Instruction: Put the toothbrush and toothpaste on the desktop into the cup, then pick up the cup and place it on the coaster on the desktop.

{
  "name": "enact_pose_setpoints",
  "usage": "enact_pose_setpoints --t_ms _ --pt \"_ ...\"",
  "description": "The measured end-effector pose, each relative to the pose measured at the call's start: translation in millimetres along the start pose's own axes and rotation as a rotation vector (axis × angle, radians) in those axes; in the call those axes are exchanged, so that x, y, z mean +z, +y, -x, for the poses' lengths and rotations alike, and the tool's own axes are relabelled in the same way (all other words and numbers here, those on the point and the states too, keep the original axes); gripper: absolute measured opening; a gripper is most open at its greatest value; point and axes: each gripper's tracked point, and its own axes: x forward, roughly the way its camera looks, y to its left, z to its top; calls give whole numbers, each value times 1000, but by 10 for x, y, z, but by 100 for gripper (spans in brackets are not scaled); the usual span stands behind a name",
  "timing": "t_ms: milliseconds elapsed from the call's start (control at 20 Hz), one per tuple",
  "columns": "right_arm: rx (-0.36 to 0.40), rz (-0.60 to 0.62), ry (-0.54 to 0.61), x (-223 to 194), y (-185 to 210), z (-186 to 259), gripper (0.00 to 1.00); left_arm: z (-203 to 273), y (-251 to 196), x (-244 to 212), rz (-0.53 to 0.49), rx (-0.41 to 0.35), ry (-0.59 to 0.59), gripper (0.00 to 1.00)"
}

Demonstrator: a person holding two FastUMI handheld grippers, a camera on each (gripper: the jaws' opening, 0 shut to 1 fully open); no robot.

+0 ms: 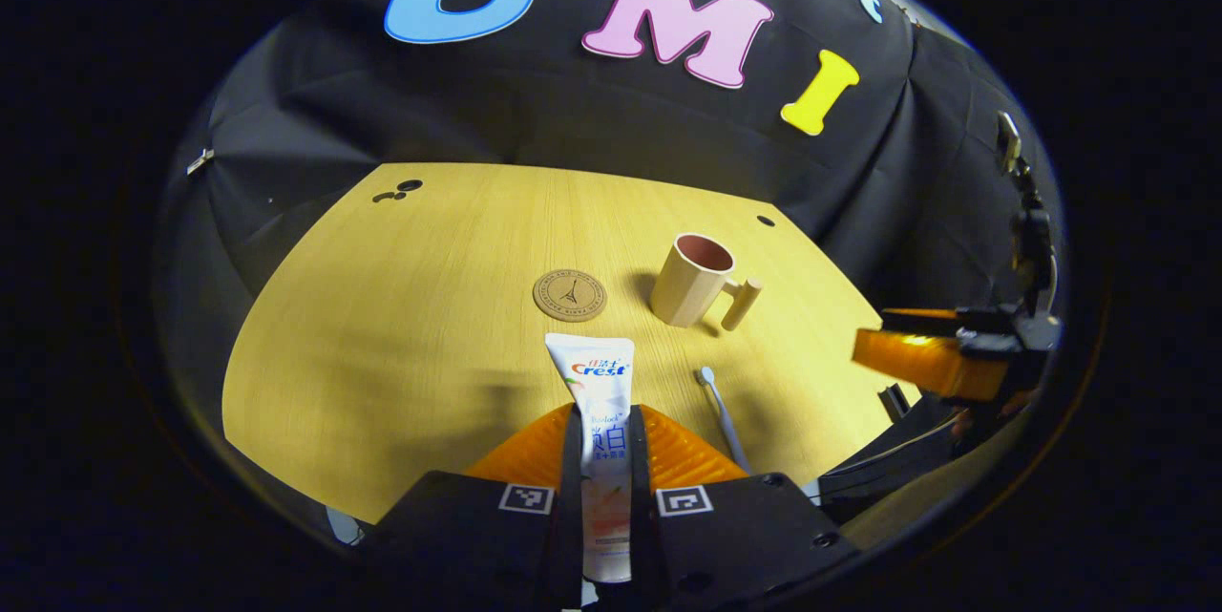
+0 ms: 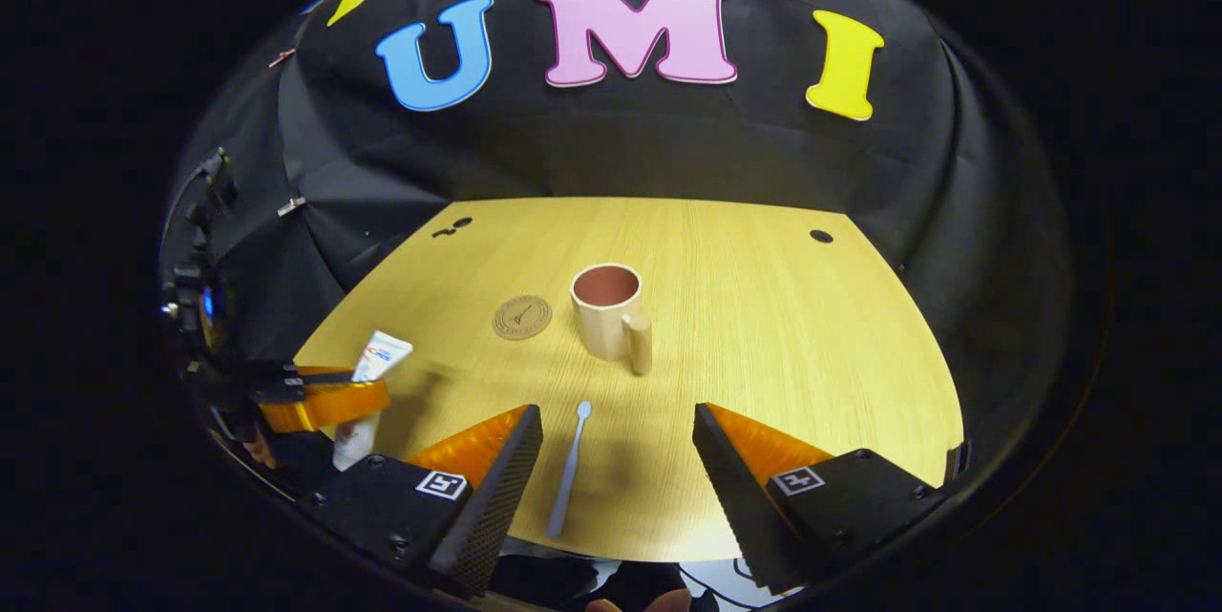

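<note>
Booth: black cloth wall behind a pale wood-grain worktop (image 2: 764,326) with a few small dark holes near its far edge.
Your left gripper (image 1: 605,459): fingers closed on the toothpaste (image 1: 600,402), one pressing each side of the tube. The tube runs forward between them, its flat crimped end pointing toward the far side, its cap end back by the camera. In the right gripper view you see this gripper (image 2: 325,402) at the left edge, with the tube (image 2: 374,373) held up off the worktop at a tilt.
Your right gripper (image 2: 619,459): fingers spread wide, nothing between them but bare worktop and the toothbrush. It hangs over the near edge. In the left gripper view it (image 1: 931,364) shows at the right edge, raised.
Toothbrush (image 2: 571,469): flat on the worktop, head toward the cup, handle toward you, lying in the gap between your right fingers and closer to the left-hand one. Touching neither. In the left gripper view it (image 1: 723,413) lies just right of the tube.
Cup (image 2: 607,308): upright near the worktop's middle, empty, handle turned toward your right gripper. Beyond the toothbrush, apart from it.
Coaster (image 2: 522,317): round, flat, just left of the cup, not touching it. Bare on top.
</note>
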Motion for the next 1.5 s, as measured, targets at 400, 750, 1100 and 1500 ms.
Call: enact_pose_setpoints --t_ms 400,750,1100,1500 --pt "-53 4 129 -499 206 -407 97 208 192 -50 -36 -25 -21 25" --pt "-67 26 249 -856 244 -804 94 325 357 -108 -27 5 -38 25" --pt "-44 -32 364 -1123 367 -991 78 465 504 -218 13 55 -36 25" --pt "-57 3 449 -1210 469 -1074 44 470 613 -292 33 70 -24 25"
